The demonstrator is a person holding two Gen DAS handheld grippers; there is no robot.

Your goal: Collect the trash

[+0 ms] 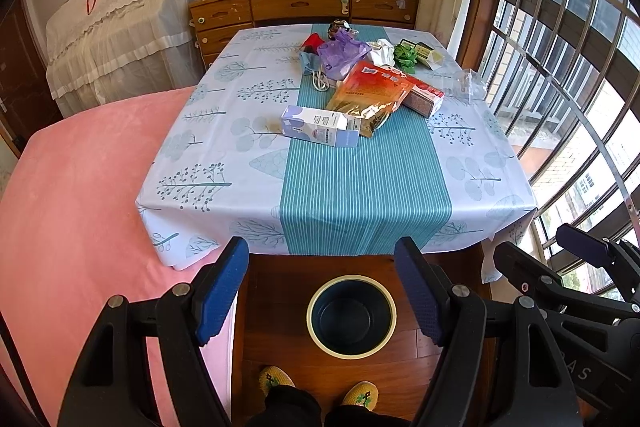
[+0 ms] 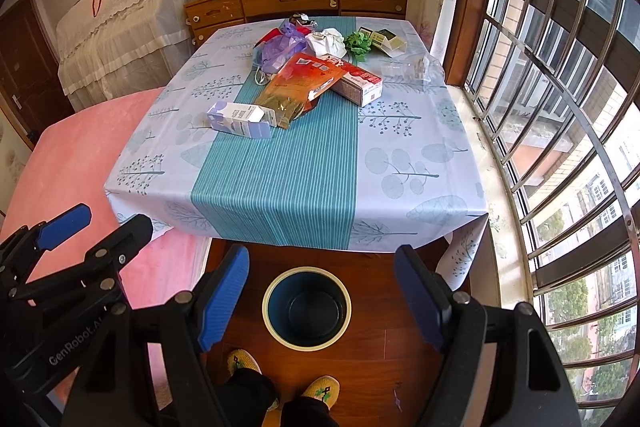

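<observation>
Trash lies on the far half of the table (image 1: 360, 195) (image 2: 280, 187): a white-purple carton (image 1: 320, 131) (image 2: 240, 119), an orange-gold foil bag (image 1: 370, 95) (image 2: 300, 85), a red-white box (image 1: 424, 97) (image 2: 360, 85), a purple plastic bag (image 1: 342, 53) (image 2: 280, 49), crumpled white paper (image 1: 382, 53) (image 2: 326, 41), green scraps (image 1: 406, 57) (image 2: 358, 45) and clear plastic (image 1: 466, 83) (image 2: 414, 69). An empty dark bin with a cream rim (image 1: 352, 315) (image 2: 307, 307) stands on the floor before the table. My left gripper (image 1: 322, 291) and right gripper (image 2: 320, 291) are open and empty, held above the bin.
A pink bed (image 1: 80, 227) lies left of the table. A barred window (image 1: 560, 87) runs along the right. A wooden dresser (image 1: 304, 3) stands behind the table. The person's feet in yellow slippers (image 1: 320, 387) are by the bin.
</observation>
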